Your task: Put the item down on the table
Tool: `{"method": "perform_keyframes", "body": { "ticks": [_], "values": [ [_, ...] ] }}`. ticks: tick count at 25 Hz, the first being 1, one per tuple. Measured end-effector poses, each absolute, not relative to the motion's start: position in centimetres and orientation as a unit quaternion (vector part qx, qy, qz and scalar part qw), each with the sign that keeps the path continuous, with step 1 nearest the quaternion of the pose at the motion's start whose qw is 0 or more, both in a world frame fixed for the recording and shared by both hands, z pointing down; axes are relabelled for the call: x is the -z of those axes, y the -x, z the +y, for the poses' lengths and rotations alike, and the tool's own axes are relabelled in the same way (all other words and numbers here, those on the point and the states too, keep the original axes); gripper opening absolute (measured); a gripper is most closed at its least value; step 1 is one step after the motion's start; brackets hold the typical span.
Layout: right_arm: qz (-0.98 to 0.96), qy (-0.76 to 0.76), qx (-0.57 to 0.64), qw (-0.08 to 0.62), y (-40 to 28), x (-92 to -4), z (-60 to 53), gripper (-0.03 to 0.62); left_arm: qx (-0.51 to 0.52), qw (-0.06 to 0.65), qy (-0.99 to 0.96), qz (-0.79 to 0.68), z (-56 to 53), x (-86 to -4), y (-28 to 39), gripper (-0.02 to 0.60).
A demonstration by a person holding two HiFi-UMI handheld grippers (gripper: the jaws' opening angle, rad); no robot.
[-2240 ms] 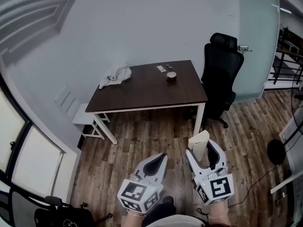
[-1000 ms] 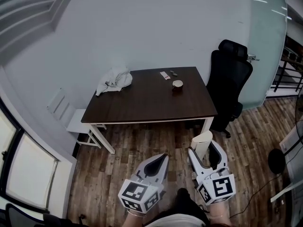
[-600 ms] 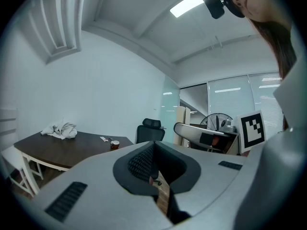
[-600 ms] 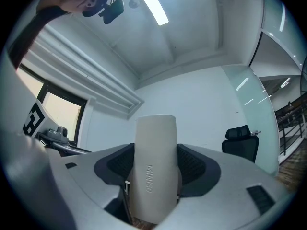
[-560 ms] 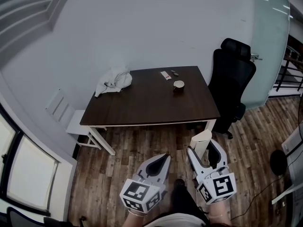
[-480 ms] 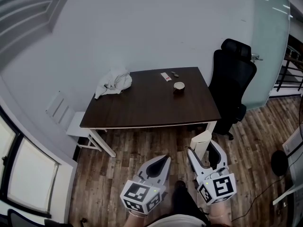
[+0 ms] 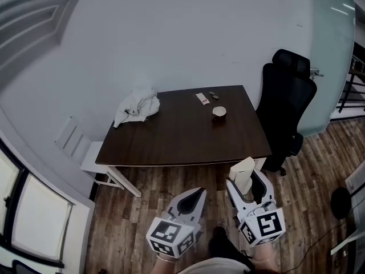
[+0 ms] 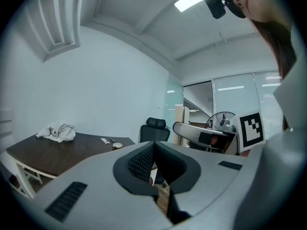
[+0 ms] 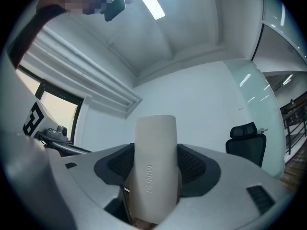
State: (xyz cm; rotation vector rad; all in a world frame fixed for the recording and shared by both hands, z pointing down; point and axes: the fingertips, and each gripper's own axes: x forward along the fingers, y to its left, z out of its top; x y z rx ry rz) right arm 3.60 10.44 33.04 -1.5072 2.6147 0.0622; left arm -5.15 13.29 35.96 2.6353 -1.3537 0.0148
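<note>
Cream-white case (image 9: pixel 154 166) is clamped upright in the right gripper (image 7: pixel 245 180) jaws, short of the dark counter's (image 7: pixel 182 136) near edge. It should be carried over the counter's bare wood, lowered level until seated, then released. Left gripper (image 7: pixel 195 194) jaws are pressed together, empty.

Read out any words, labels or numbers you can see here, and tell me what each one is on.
"MINISO": on the white case held in the right hand-held gripper.
Small packet on the table: print too small to read.
Square marker on that gripper's cube: pattern only, no words.
</note>
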Motion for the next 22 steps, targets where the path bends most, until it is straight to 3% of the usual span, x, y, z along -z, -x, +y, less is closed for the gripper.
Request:
{"method": "perform_keyframes", "body": {
  "ticks": [22],
  "values": [
    [0.878,0.475,-0.014,0.057,-7.0,-32.9,-9.7,0.285,-0.012,0.091,-0.877,-0.473,-6.4,-35.6,1.5,0.018]
  ]
}}
